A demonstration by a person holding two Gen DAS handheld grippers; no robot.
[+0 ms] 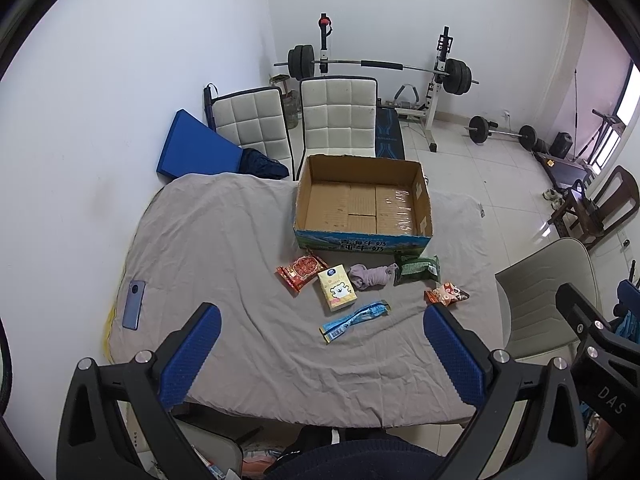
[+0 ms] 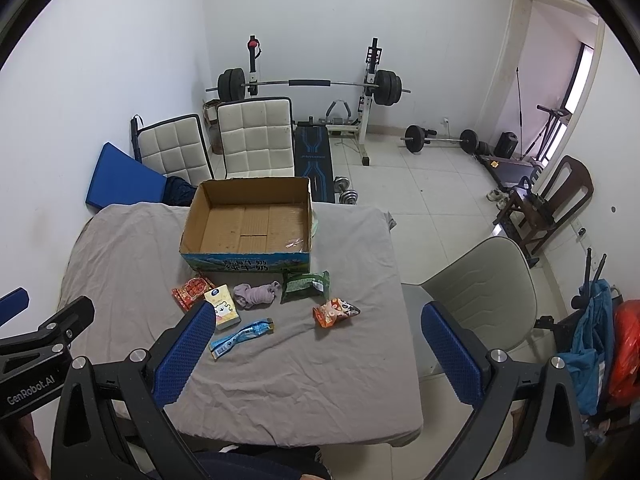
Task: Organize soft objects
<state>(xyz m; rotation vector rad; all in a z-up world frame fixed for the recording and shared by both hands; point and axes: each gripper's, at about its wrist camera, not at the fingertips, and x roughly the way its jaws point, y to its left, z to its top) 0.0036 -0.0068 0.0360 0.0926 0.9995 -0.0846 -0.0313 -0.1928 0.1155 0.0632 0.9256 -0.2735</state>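
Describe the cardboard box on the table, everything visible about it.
The cardboard box is an open-topped, shallow brown corrugated carton with nothing visible inside it. Its inner floor shows flap seams and a shiny taped patch at one side. The outer front wall is printed blue and green with Chinese lettering. It sits upright on the grey cloth at the table's far side, just behind the row of soft items. No item clearly touches it, and neither tool is near it.

A table (image 1: 224,248) is being covered by a grey cloth (image 1: 208,220); a box (image 1: 362,236), snacks (image 1: 301,271), a sock (image 1: 370,275) and a phone (image 1: 133,304) are being held on it.
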